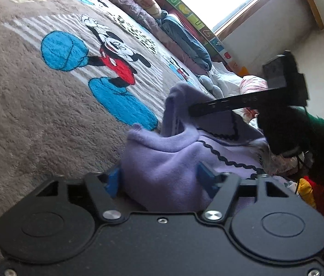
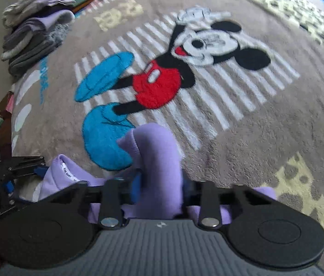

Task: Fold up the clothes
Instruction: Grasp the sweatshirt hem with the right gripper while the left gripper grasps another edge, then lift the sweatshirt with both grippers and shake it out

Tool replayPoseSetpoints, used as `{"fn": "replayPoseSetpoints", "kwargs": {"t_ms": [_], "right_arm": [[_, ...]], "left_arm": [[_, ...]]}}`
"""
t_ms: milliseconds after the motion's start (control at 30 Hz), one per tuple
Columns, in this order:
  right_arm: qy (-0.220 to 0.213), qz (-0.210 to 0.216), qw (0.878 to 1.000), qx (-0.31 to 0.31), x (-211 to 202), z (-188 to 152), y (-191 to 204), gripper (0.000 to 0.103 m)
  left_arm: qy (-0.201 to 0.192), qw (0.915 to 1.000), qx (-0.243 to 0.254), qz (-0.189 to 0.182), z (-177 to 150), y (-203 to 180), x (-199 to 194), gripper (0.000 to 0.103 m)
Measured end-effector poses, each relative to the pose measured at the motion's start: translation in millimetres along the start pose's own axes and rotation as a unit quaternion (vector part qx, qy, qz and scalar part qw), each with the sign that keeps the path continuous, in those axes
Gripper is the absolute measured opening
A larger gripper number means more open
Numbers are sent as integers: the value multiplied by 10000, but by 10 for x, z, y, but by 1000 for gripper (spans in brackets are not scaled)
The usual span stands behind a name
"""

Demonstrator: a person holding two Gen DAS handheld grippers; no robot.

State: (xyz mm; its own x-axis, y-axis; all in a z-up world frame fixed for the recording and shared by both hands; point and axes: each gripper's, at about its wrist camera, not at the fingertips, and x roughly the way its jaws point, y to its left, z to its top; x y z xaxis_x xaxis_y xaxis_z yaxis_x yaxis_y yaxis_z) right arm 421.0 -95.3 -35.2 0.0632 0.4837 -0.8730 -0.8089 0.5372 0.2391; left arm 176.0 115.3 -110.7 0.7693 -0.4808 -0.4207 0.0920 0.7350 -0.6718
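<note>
The soft lilac fleece sweatshirt with dark wavy trim (image 1: 162, 161) lies bunched on the grey plush cartoon-mouse blanket (image 1: 35, 115) that covers the bed, and both pairs of jaws have a part of it.

In the left wrist view, the left gripper (image 1: 162, 181) has a thick hump of the fleece between its blue pads; the jaws stand about half spread, filled by the cloth, and appear to press it from both sides. From there the rest of the garment runs ahead and to the right, toward the right gripper (image 1: 190, 110), whose black fingers bite into a raised peak of cloth.

In the right wrist view, the right gripper (image 2: 159, 184) is pinching a narrow rolled fold that sticks up and forward out of the jaws, which are drawn close on it. The collar with its label lies to the left of these jaws, beside the left gripper (image 2: 21, 170).

So the garment's long axis seems to run between the two grips, with the open blanket ahead of both. Judged from that, the next move calls for lifting and drawing the grips apart to spread the cloth.

A stack of folded grey and lilac clothes (image 2: 35, 30) sits far ahead-left of the right jaws. No containers are visible.
</note>
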Motion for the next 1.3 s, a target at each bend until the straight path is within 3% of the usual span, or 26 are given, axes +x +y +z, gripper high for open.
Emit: {"fn": "replayPoseSetpoints", "kwargs": {"t_ms": [100,233,400,600,733,900,1133,1300], "right_arm": [[-406,-222,9989,35,-205,-137,122,17],[-1057,-504,9931,-4,-586,-365,349,16],[-1989,-751,9770,159,-1187,-782,630,16],[-2885,-1005,9513,417,-1843,-1359,966,15],[-3345,-1162,9335,554,-2196,-1612,1099,15],[-3872,-1372,9091,691,-2608,-1794,1199,15],[-4529,-1545,8747,769,-3161,-1869,1262,15],[-4782,-1507,8620,745,-3446,-1863,1309,15]], "left_arm": [[73,9998,127,-104,-27,-78,-5,34],[-15,9982,568,-207,-58,-298,-92,28],[-279,9945,947,-363,-48,-587,-279,21],[-572,9801,1872,-316,116,-1134,-505,18],[-704,9618,2634,-264,356,-1553,-613,16],[-839,9269,3657,-103,726,-2079,-683,16],[-1083,8844,4538,99,1219,-2672,-850,15],[-1164,8543,5061,222,1325,-2869,-1051,15]]}}
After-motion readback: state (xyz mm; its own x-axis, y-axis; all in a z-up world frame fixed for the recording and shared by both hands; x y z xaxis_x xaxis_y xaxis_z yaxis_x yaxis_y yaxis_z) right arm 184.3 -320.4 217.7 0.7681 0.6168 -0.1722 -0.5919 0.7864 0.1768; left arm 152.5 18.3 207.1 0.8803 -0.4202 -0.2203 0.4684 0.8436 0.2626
